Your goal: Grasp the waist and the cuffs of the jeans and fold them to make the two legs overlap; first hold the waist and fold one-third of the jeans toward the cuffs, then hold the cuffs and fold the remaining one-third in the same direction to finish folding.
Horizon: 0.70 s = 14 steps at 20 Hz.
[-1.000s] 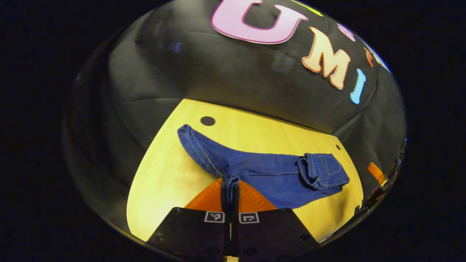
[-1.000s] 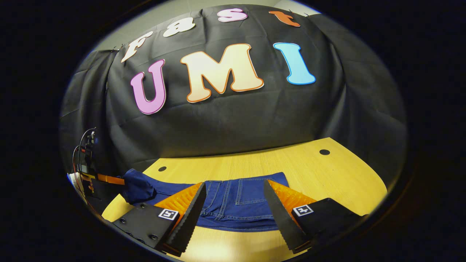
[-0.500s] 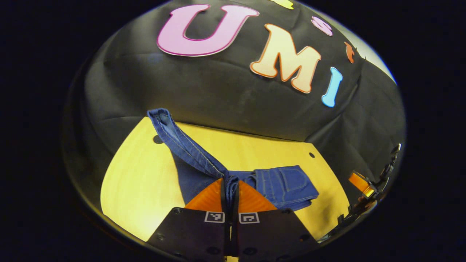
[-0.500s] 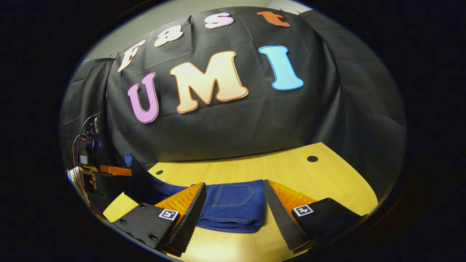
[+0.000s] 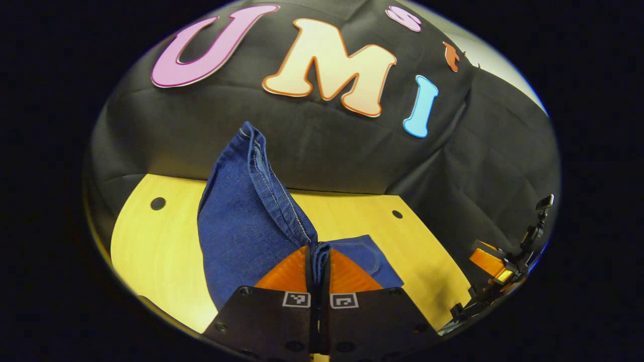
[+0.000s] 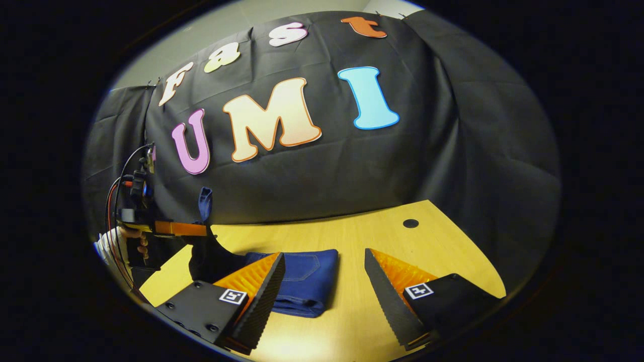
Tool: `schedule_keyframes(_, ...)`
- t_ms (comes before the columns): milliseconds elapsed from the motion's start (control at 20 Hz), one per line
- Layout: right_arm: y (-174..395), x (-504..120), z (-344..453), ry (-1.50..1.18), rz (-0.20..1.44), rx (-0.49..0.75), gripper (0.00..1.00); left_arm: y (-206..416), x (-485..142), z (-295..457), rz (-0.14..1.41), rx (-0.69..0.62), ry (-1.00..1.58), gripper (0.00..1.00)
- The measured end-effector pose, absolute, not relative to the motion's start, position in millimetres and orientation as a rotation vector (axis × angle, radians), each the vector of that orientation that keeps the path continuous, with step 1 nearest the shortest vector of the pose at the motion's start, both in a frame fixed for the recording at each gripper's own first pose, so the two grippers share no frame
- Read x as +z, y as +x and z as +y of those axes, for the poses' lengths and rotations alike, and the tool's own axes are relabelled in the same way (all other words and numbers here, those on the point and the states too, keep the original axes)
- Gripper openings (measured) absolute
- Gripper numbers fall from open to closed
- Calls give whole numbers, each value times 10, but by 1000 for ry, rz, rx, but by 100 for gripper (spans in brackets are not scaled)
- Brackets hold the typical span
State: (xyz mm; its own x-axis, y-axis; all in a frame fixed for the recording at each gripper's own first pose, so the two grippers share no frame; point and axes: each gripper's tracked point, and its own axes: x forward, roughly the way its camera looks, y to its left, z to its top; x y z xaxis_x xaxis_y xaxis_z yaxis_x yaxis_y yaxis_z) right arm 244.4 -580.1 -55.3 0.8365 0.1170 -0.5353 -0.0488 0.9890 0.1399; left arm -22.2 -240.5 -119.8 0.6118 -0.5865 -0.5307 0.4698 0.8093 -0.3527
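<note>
Dark blue jeans (image 5: pixel 241 226) rise from the yellow wooden table (image 5: pixel 161 246) in the left gripper view, their cuff end lifted into a tall peak. My left gripper (image 5: pixel 318 254) is shut on the cuff fabric, which bunches between its fingers. Behind it lies the folded waist part with a back pocket (image 5: pixel 367 256). In the right gripper view the folded jeans (image 6: pixel 307 279) lie flat on the table (image 6: pixel 382 236), just left of my right gripper (image 6: pixel 324 291), which is open and holds nothing. The left gripper (image 6: pixel 166 229), held by a hand (image 6: pixel 133 236), lifts the cuffs at far left.
Black cloth walls stand close behind the table. Small dark holes (image 5: pixel 157 203) (image 6: pixel 410 223) mark the tabletop near its back corners. The other gripper (image 5: pixel 495 264) appears at the right edge of the left gripper view.
The left gripper has lifted the cuffs higher and carried them over toward the folded waist part. The right gripper has drifted right, so the folded jeans now sit left of its fingers.
</note>
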Motion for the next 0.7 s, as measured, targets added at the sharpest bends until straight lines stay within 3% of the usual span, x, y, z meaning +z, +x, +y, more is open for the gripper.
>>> schedule_keyframes(250, 2325, -568, -6220, 100, 593, 50, 98, -303, -1433, -3041, 689, -687, -172, 0)
schedule_keyframes(700, 2170, -666, -6641, 73, 628, 9, 98, -546, -2346, -3521, 810, -669, -105, 0)
